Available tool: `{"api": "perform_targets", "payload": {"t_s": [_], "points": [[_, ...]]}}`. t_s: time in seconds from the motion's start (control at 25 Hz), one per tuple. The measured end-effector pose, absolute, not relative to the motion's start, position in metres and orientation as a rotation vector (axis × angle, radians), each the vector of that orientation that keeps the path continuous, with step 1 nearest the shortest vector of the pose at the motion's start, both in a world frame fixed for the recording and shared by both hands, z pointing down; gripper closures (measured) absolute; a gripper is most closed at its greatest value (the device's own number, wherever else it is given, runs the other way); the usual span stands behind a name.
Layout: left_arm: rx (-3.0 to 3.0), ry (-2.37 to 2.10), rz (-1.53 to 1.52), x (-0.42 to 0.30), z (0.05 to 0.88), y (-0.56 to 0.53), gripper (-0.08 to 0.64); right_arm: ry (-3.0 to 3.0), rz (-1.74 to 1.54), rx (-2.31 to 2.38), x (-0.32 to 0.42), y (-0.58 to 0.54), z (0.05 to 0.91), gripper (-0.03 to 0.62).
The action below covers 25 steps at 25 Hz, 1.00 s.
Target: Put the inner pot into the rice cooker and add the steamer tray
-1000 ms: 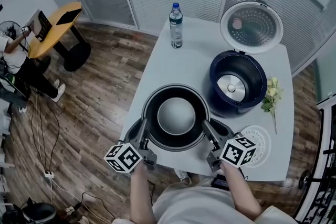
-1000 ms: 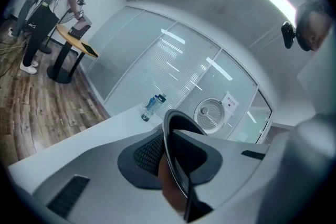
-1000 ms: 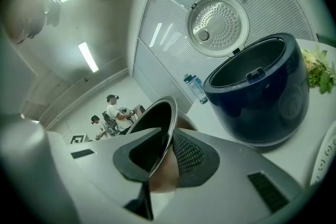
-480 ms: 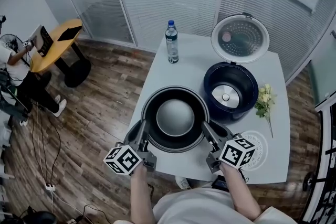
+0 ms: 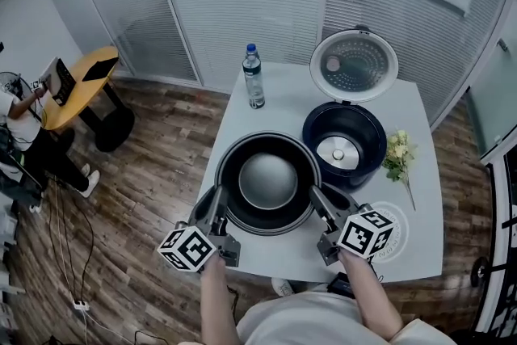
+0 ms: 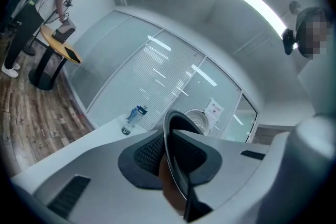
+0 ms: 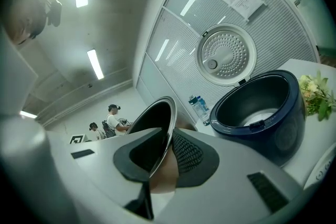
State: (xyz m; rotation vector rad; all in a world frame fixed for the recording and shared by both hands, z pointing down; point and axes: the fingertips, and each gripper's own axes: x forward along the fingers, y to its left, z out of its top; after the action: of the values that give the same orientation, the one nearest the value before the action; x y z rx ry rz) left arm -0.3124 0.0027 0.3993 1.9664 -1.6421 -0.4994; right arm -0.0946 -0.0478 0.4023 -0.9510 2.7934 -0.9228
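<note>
Rising inner pot (image 5: 270,182) hangs pinched between left claw (image 5: 218,199) and right claw (image 5: 317,198).

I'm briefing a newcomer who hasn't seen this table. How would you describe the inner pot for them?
Find the white table; at its near edge, left of the open dark blue rice cooker, is the inner pot. It is the wide black bowl with a shiny rim, clamped on opposite sides by the left gripper and right gripper.

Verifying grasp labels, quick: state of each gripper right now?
Left gripper: shut on the inner pot, on its left rim.
Right gripper: shut on the inner pot, on its right rim.
</note>
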Motion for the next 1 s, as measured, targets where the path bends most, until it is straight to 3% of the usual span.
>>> {"api": "perform_targets", "payload": {"t_s": [1.0], "points": [[2.16, -1.462, -0.548, -0.238, 0.329, -0.061, 0.512, 2.65, -0.741, -1.108, -0.014, -0.077, 0.337, 0.518]]}}
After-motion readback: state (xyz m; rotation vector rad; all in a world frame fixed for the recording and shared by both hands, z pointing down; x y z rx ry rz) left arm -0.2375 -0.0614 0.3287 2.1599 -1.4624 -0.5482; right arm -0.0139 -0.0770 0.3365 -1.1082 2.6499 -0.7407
